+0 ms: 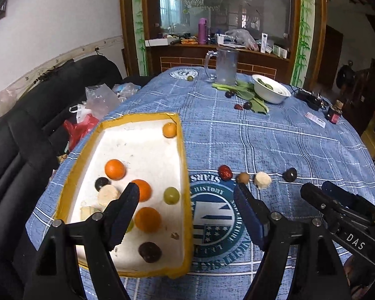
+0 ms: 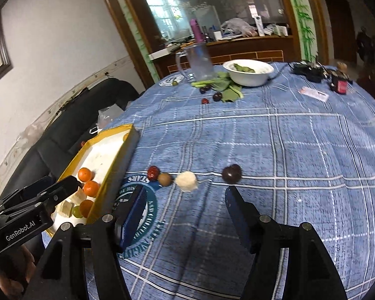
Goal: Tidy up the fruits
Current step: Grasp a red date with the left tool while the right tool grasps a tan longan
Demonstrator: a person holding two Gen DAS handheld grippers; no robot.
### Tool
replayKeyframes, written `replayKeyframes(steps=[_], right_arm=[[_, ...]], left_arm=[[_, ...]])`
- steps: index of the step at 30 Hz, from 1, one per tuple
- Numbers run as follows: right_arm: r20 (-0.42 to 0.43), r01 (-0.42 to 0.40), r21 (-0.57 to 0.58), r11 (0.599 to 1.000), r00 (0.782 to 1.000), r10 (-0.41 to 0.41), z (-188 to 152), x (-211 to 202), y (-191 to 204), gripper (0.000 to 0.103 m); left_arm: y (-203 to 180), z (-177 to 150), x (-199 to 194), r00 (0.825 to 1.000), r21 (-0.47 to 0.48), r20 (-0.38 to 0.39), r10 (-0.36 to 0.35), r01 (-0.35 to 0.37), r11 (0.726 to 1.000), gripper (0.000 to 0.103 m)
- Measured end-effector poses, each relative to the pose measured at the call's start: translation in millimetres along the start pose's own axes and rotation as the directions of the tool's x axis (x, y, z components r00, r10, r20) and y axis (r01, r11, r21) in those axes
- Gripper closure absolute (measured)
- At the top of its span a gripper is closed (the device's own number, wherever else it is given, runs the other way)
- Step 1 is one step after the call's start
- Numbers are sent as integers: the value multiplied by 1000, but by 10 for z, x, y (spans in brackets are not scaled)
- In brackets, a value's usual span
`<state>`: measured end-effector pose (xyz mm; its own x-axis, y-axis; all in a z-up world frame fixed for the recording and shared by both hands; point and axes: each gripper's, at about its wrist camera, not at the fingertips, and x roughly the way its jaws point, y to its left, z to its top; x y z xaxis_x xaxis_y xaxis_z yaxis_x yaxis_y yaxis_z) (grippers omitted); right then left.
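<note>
You are holding both grippers above the blue plaid cloth (image 2: 275, 150) covering the surface. The left gripper (image 1: 186, 195) is hovering with its fingers (image 1: 130, 200) spread wide and gripping nothing; its housing is showing the lettering "GenRobot.AI" in the right wrist view. The right gripper (image 2: 185, 197) is likewise hovering with its fingers (image 2: 237, 207) spread wide and gripping nothing; its housing is showing "DAS" in the left wrist view.

The round seal (image 1: 215, 215) printed on the cloth is serving as the landmark. It is showing partial words, among them "STARS" and "HISTORY"; the remaining lettering cannot be read with certainty.

Touching the seal's left edge, the yellow-rimmed white tray (image 1: 137, 145) is holding four oranges (image 1: 115, 169), one green grape (image 1: 171, 195), two dark plums (image 1: 150, 252) and pale cut fruit chunks (image 1: 108, 195). A second greenish fruit is sitting partly hidden behind a left finger.

Just beyond the seal, four loose pieces are lying in a row on the cloth: a red date (image 2: 153, 173), a brown round fruit (image 2: 165, 179) touching it, a pale white chunk (image 2: 186, 181), and a dark plum (image 2: 231, 173) set apart at the right end.

Well beyond the seal, a white bowl (image 2: 250, 75) is holding green leaves, a clear pitcher (image 2: 200, 61) is standing beside it, and small dark fruits (image 2: 217, 96) are lying near loose leaves (image 2: 227, 88).
</note>
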<state>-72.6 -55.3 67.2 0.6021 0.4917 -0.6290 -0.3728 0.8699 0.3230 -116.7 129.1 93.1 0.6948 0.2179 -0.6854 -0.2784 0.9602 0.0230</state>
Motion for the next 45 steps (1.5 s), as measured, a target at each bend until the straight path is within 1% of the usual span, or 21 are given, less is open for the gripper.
replayKeyframes(steps=[6, 10, 12, 15, 19, 22, 24, 26, 27, 28, 30, 34, 38, 39, 40, 42, 45], right_arm=[[-24, 20, 80, 997, 1000, -18, -65, 20, -296, 32], [-29, 37, 111, 993, 999, -34, -74, -8, -458, 32], [-35, 62, 109, 992, 998, -59, -70, -11, -531, 32], [-54, 82, 103, 991, 996, -76, -39, 21, -595, 32], [-85, 88, 36, 995, 993, -85, 2, 104, -547, 32], [-99, 65, -64, 996, 993, -71, 58, 197, -358, 32], [-98, 44, -139, 989, 993, -58, 111, 274, -199, 32], [-89, 11, -247, 969, 995, -33, 157, 388, 19, 39], [-95, -3, -288, 958, 995, -26, 171, 471, 109, 46], [-109, -13, -311, 950, 994, -22, 179, 560, 176, 48], [-138, -21, -336, 942, 990, -28, 195, 775, 244, 48], [-183, -18, -348, 937, 982, -49, 154, 1050, 222, 48], [-199, -15, -365, 931, 978, -63, 113, 1154, 226, 48], [-198, -26, -363, 931, 979, -50, 124, 1150, 224, 50], [-203, -39, -358, 933, 978, -37, 126, 1157, 222, 60], [-204, -40, -349, 936, 978, -34, 137, 1156, 206, 71], [-208, -64, -311, 948, 978, -2, 149, 1116, 130, 71]], left_arm=[[-59, -16, 63, 1000, 9, -28, -10, 10, 1000, 26], [12, -28, 118, 999, -19, -36, -11, 10, 1000, 24], [33, -38, 181, 999, -32, -54, -10, 8, 999, 24], [36, -58, 271, 995, -52, -86, -48, 43, 998, 24], [5, -70, 345, 991, -66, -101, -82, 76, 995, 24], [14, -68, 387, 989, -91, -110, -100, 90, 992, 24], [38, -61, 408, 987, -115, -113, -110, 97, 989, 24], [71, -53, 408, 987, -131, -112, -113, 98, 987, 24], [93, -53, 400, 988, -135, -112, -109, 93, 986, 24], [108, -50, 393, 988, -137, -110, -104, 88, 987, 24], [150, -45, 376, 990, -139, -106, -94, 79, 987, 24], [227, -53, 381, 992, -146, -100, -79, 64, 987, 24], [167, -45, 457, 989, -145, -107, -106, 90, 985, 24], [129, -46, 476, 988, -137, -111, -111, 96, 986, 24], [74, -52, 500, 986, -124, -116, -118, 103, 987, 24], [-32, -67, 546, 983, -99, -130, -133, 120, 988, 24], [-158, -76, 603, 977, -72, -148, -155, 145, 987, 24]])
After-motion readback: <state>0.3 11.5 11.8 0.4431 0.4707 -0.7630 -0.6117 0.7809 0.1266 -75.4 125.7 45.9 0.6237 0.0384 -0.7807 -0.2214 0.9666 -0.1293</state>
